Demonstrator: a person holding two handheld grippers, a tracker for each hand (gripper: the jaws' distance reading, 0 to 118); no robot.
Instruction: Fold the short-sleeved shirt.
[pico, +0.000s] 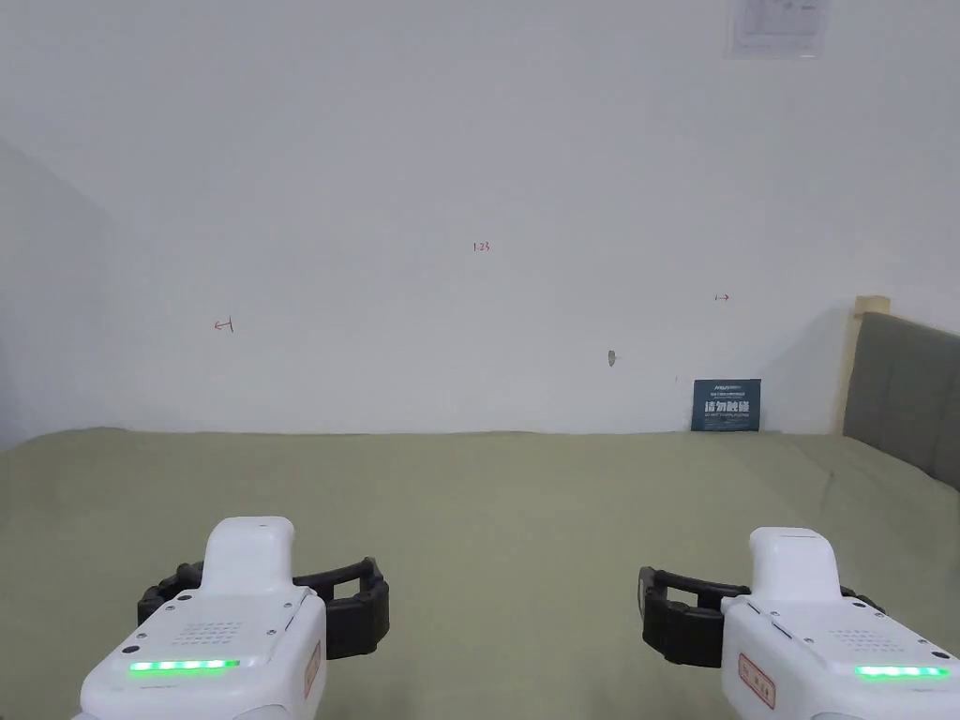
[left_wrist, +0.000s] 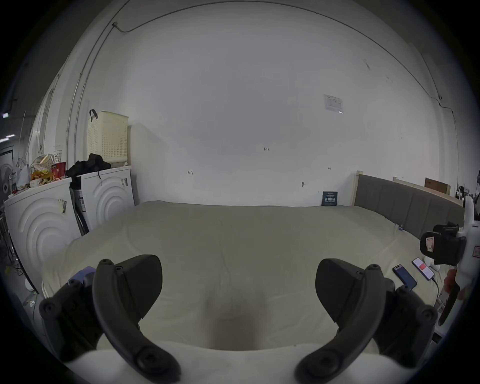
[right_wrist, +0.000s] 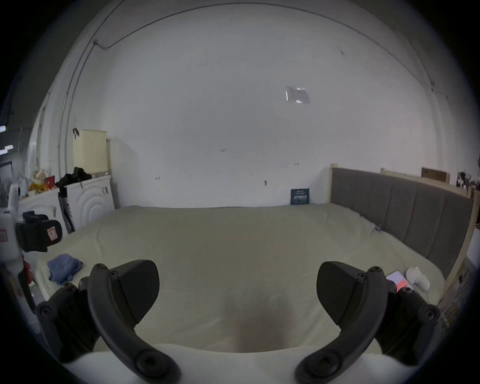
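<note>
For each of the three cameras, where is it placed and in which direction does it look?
Head view: on the person's head, facing the white wall across the bed; left gripper and right gripper show low in the picture.
Left gripper view: on the left gripper, facing the same wall over the bed; its own open jaws show, and the right gripper at the right edge.
Right gripper view: on the right gripper, facing likewise; its open jaws show, and the left gripper at the left edge.
Shared: both gripper views show the grey headboard and a blue crumpled cloth.

Red "1.23" on white wall (pico: 481, 247) (small), dark sign (pico: 726, 405) illegible
</note>
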